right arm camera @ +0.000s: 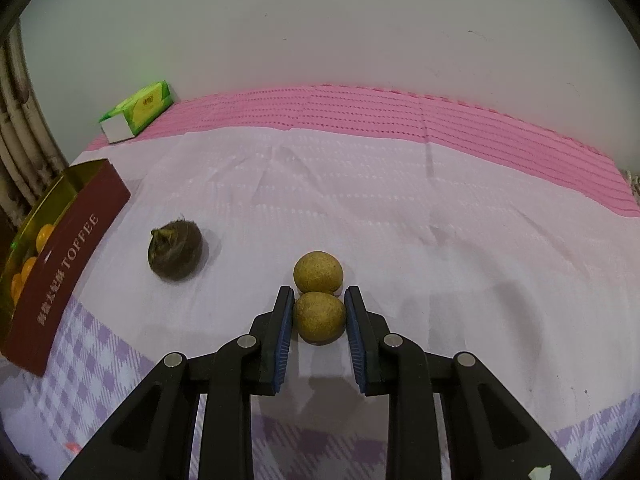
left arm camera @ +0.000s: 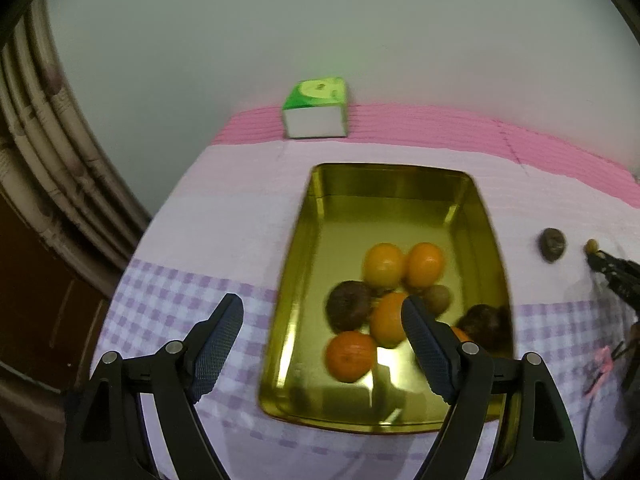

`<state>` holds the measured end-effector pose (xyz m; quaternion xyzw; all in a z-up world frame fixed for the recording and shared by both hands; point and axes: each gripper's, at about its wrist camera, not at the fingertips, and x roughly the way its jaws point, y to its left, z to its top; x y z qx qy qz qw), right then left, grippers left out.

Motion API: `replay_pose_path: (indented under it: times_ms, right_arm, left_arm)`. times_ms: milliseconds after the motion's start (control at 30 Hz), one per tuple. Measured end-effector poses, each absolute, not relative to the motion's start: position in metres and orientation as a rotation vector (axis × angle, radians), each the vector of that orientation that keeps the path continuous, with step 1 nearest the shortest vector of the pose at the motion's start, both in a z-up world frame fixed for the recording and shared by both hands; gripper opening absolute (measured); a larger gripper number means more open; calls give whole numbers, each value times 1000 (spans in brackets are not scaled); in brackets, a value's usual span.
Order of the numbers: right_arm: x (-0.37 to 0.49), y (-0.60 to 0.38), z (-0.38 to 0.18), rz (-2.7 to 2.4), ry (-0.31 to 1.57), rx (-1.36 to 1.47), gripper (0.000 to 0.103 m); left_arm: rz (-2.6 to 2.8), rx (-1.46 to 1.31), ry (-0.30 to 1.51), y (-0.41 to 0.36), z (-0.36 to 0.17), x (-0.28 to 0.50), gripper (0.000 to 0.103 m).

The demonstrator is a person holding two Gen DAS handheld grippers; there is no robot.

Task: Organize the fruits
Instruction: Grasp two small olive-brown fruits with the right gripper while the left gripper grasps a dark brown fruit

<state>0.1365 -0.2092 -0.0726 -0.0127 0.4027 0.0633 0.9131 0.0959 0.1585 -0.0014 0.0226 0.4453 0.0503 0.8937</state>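
Observation:
A gold toffee tin holds several oranges, dark round fruits and a small tan fruit. My left gripper is open and empty above the tin's near left part. In the right wrist view my right gripper has its jaws around a small tan round fruit on the cloth, pads touching its sides. A second tan fruit lies just beyond it. A dark brown fruit lies to the left, beside the tin's red wall.
A green and white tissue box stands at the back on the pink mat. A pale wall rises behind it. The table's left edge and pipes are at left. The dark fruit and right gripper show in the left wrist view.

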Motion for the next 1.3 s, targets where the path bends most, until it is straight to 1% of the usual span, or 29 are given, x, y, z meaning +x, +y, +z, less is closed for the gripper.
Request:
replay_pose_path:
  times_ms: [133,367,467,600,933,1300]
  right_arm:
    - [128,-218,-73,105,822,-32,24]
    - [115,-243,-75,53,817,-36,24]
    - [110,-251,-76,45,816,-30,24]
    - [110,-255,-76,44,816,-12,24]
    - [112,-255,-78,49,816,-3,24]
    - [110,-257,-77,52,815,1,25]
  left_arm:
    - [24,48,919,127,5,96,82]
    - [-151,99,921,41,7,113,82]
    - [-218,119,930,3,1,125,83]
    - [-273,91,971,-27,-12,144,83]
    - [-294,74,1042,-59,-51,178,83]
    - [-278,55,1058,-71,-69,203,82]
